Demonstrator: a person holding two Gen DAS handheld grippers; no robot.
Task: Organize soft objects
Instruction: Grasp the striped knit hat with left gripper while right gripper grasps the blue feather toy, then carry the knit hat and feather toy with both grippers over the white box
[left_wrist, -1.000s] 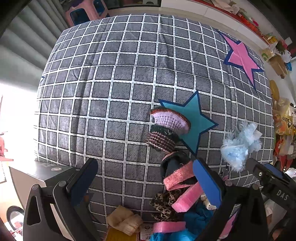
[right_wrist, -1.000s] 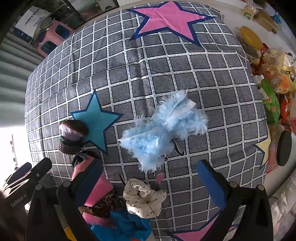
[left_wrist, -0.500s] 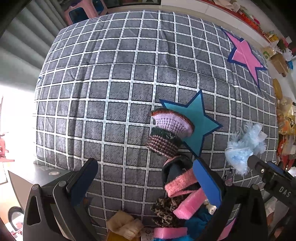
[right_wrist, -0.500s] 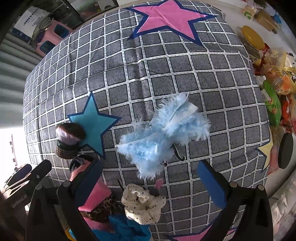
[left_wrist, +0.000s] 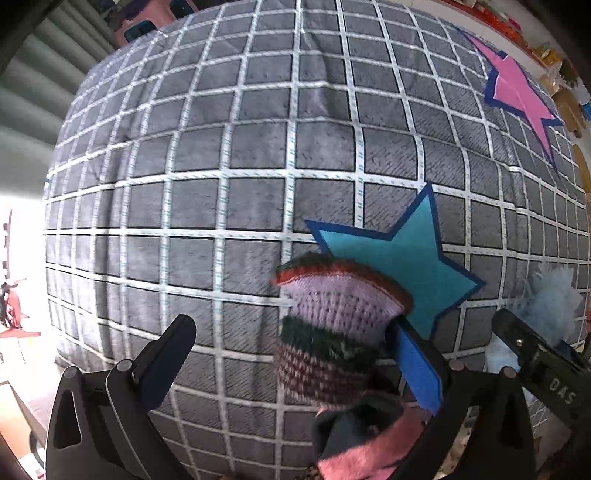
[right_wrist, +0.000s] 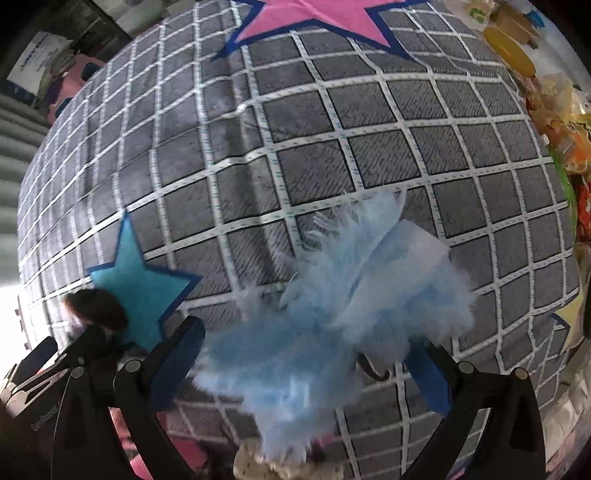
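Observation:
A striped knitted hat (left_wrist: 328, 332), lilac, green and brown, lies on the grey checked bedcover (left_wrist: 258, 166) beside a teal star patch (left_wrist: 402, 266). My left gripper (left_wrist: 295, 354) is open around it, the right finger's blue pad (left_wrist: 417, 373) close against the hat. A fluffy light-blue feathery piece (right_wrist: 332, 314) lies on the cover; my right gripper (right_wrist: 306, 365) is open with the piece between its fingers. The hat shows dimly at the left of the right wrist view (right_wrist: 96, 306).
A pink and dark soft item (left_wrist: 365, 435) lies just below the hat. A cream spotted scrunchie (right_wrist: 280, 465) lies under the blue piece. A pink star patch (right_wrist: 314, 14) is at the far side. Cluttered packets (right_wrist: 561, 122) line the right edge.
Both grippers have moved forward and down onto the bed. The hat now sits between the left fingers and the blue feathery piece between the right fingers.

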